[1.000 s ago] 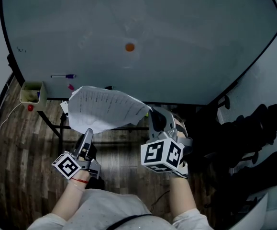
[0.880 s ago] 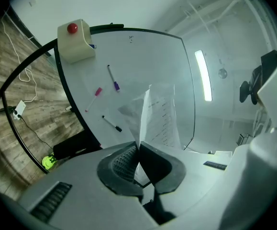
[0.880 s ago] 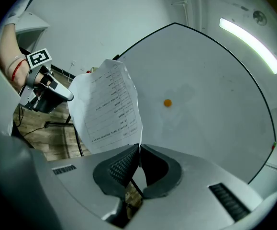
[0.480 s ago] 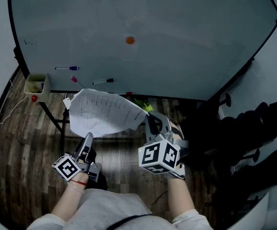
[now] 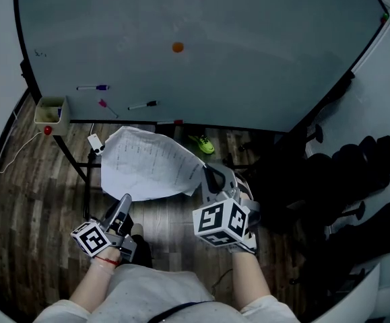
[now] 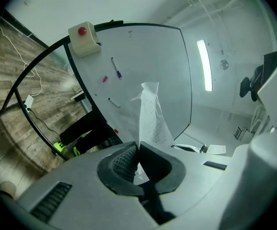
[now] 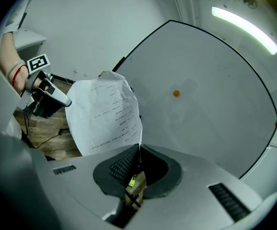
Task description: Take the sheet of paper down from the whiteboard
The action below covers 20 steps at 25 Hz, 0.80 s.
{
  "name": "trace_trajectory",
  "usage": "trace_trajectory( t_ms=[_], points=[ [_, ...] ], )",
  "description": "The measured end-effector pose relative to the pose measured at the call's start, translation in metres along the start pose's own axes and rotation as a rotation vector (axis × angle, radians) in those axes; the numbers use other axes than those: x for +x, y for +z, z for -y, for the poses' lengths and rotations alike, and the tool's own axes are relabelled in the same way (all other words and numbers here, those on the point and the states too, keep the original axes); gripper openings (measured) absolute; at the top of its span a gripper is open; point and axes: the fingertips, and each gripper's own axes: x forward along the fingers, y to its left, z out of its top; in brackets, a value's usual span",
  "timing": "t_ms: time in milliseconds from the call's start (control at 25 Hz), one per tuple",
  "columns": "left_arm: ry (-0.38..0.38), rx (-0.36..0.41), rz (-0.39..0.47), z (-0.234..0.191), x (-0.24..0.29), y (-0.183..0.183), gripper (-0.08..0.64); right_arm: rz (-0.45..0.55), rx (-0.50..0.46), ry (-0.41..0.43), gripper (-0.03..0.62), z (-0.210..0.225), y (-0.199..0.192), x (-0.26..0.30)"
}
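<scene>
At frame centre, your left gripper (image 5: 126,199) and right gripper (image 5: 208,172) clamp the sheet of paper (image 5: 144,167); lower both together, never pulling apart.

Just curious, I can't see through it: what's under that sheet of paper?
Under the sheet of paper, wooden floor and the whiteboard stand's black frame show around its edges. The part directly beneath is covered.

Whiteboard (image 5: 248,66) as reference: sheet of paper (image 5: 147,170) before its lower edge, left gripper (image 5: 125,200) and right gripper (image 5: 209,175) farther out from it, magnet (image 5: 178,47) on it.
</scene>
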Motion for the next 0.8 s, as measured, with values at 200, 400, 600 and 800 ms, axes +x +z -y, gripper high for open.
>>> trace_trajectory(
  t_ms=[200, 400, 600, 800],
  points=[
    [-0.001, 0.004, -0.04, 0.004, -0.019, -0.021, 0.014, -0.014, 0.042, 0.031, 0.025, -0.017, -0.018, -0.016],
    [0.011, -0.01, -0.061, 0.005, -0.04, -0.037, 0.015, -0.019, 0.063, 0.064, 0.025, -0.041, -0.027, -0.028],
    [0.02, -0.023, -0.074, 0.006, -0.061, -0.049, 0.015, -0.022, 0.084, 0.098, 0.025, -0.066, -0.035, -0.04],
    [0.021, -0.035, -0.078, 0.009, -0.079, -0.059, 0.015, -0.025, 0.111, 0.121, 0.021, -0.083, -0.042, -0.053]
  ],
)
